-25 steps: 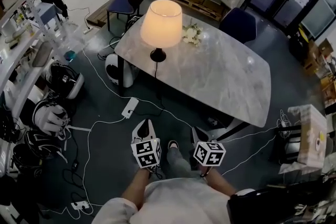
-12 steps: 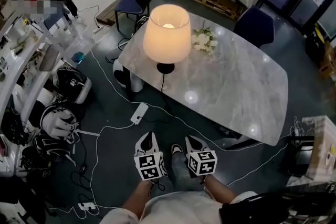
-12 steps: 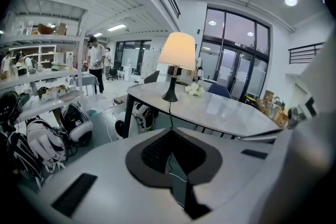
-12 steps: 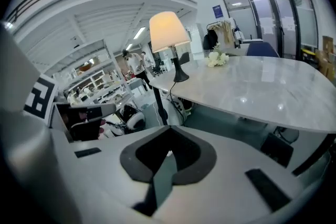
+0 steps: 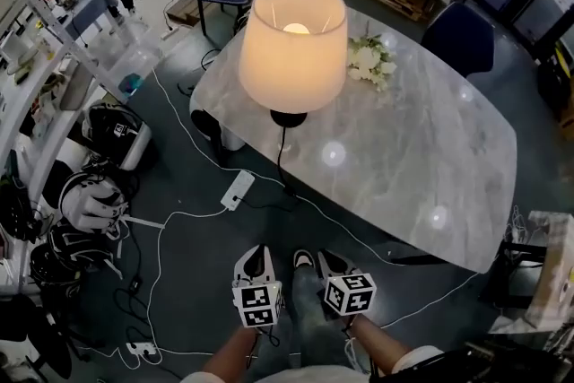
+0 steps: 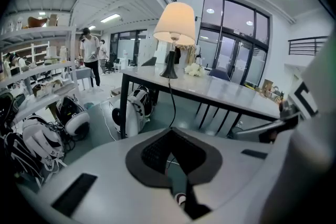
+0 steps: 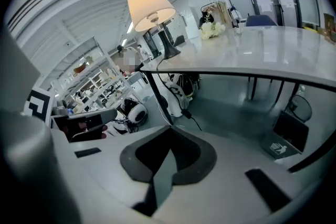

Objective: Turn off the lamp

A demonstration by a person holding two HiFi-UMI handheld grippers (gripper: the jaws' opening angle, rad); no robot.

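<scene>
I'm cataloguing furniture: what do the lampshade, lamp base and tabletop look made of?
Lampshade: likely fabric or paper, matte, translucent; it glows evenly.
Lamp base: dark, maybe metal or plastic; unclear.
Tabletop: marble or marble-look, grey-veined, polished; it shows bright reflected spots.

Grey marble-patterned tabletop (image 5: 421, 148) bears white flower bunch (image 5: 369, 63). White power strip (image 5: 237, 189) on dark floor (image 5: 193, 260); navy chair (image 5: 458, 39) behind table.

The head view looks steeply down from above onto the worktop (image 5: 404, 166) and floor (image 5: 193, 278). Both gripper views sit low, under worktop height, facing forward toward it. All three share the lamp (image 5: 293, 40), seemingly some way off.
</scene>
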